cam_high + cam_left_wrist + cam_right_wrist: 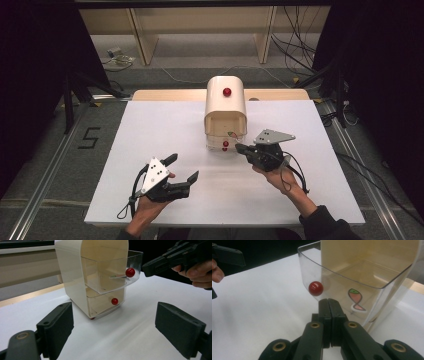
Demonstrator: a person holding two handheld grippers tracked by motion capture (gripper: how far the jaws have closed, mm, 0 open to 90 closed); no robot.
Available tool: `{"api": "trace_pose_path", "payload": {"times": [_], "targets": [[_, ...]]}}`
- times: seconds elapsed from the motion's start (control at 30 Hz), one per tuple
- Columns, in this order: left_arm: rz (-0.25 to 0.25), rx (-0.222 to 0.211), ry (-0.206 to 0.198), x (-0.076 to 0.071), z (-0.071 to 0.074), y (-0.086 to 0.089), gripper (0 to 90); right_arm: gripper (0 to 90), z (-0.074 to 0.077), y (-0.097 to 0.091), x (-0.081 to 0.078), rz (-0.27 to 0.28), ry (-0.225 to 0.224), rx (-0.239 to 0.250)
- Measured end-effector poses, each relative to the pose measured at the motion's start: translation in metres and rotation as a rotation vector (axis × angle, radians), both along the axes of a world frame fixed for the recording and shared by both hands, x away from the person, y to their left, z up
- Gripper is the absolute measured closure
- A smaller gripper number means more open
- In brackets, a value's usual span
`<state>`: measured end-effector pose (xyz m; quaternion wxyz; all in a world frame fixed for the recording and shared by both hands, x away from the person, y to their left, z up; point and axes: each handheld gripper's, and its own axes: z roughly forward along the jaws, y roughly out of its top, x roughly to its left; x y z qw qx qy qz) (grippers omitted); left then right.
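Observation:
A cream mini cabinet stands at the back middle of the white table. Its clear upper drawer is pulled out, with a red knob on its front. Inside the drawer lies a small fish-shaped piece, pink with a green head. My right gripper is shut with nothing between its jaws, its tip right at the drawer's front wall beside the knob. Nearer the table's front, my left gripper stands wide open and holds nothing, pointing toward the cabinet.
A lower clear drawer with its own red knob is closed. Another red knob sits on the cabinet's rounded top. Wooden shelving and loose cables lie on the floor beyond the table.

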<state>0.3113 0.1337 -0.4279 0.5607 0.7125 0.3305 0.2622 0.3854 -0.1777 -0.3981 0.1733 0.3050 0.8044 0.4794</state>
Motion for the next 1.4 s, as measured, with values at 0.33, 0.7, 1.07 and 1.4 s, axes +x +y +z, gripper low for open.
{"api": "trace_pose_path", "payload": {"times": [0.33, 0.7, 1.07, 1.4], "targets": [[-0.002, 0.0, -0.003, -0.0003, 0.0, 0.0007, 14.7, 90.0, -0.002, -0.0016, 0.0031, -0.025, -0.01, 0.0], [0.0, 0.001, -0.005, 0.0001, 0.0, 0.0013, 14.7, 90.0, -0.0028, -0.0041, 0.0059, -0.049, -0.016, -0.001], [-0.002, 0.002, -0.006, 0.0, 0.0, 0.001, 14.7, 90.0, -0.0039, -0.0039, 0.0073, -0.058, -0.015, -0.006], [-0.001, 0.002, -0.004, 0.0, -0.0002, 0.0006, 14.7, 90.0, -0.0042, -0.0034, 0.0082, -0.058, -0.024, -0.009]]}}
